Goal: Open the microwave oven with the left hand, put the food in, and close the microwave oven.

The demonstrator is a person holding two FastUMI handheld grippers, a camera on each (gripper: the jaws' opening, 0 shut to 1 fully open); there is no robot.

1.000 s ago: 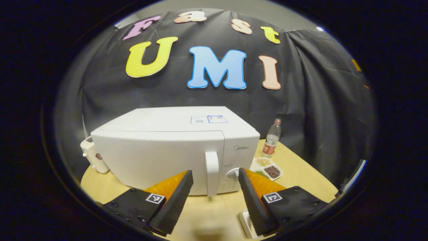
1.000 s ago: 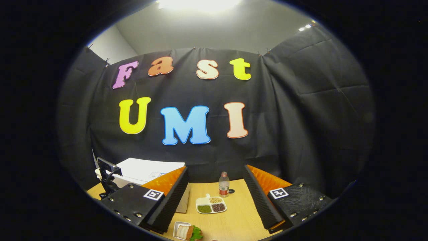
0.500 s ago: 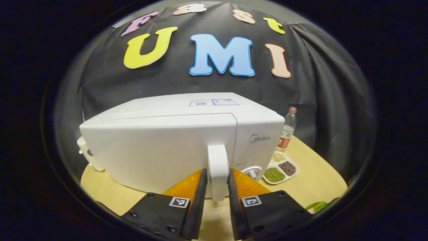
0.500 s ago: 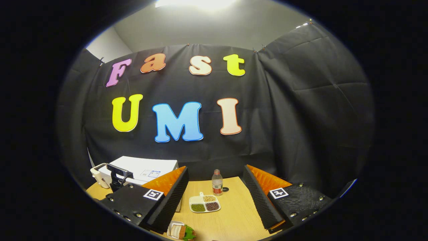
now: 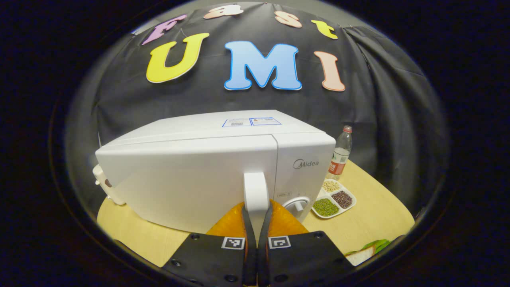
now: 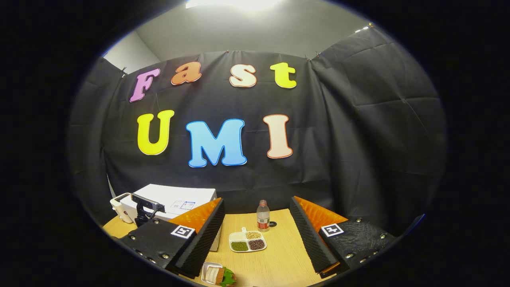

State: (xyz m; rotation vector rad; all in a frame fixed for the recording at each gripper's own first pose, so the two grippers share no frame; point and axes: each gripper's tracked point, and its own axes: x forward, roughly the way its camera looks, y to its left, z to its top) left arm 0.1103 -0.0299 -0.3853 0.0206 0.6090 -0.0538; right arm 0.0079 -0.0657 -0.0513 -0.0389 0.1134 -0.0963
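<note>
A white microwave oven (image 5: 199, 167) stands on the wooden table, its door closed. My left gripper (image 5: 256, 215) is shut on the door's upright white handle (image 5: 255, 191), one finger pressing each side. The food, a sandwich with green leaves on a small white tray (image 6: 218, 275), lies on the table near the front edge; a corner of the sandwich (image 5: 364, 253) peeks in at the lower right of the left gripper view. My right gripper (image 6: 259, 235) hangs open above the table with nothing between its fingers. The microwave (image 6: 171, 201) sits at its far left.
A plastic bottle (image 5: 340, 153) stands right of the microwave, with a white divided dish of beans and grains (image 5: 332, 197) in front of it. A small white appliance (image 5: 104, 187) sits at the microwave's left. The black cloth wall runs behind the round table (image 5: 378, 207).
My left gripper advanced to the microwave door and its fingers closed from wide apart onto the handle. The right gripper only drifted slightly and stayed open.
</note>
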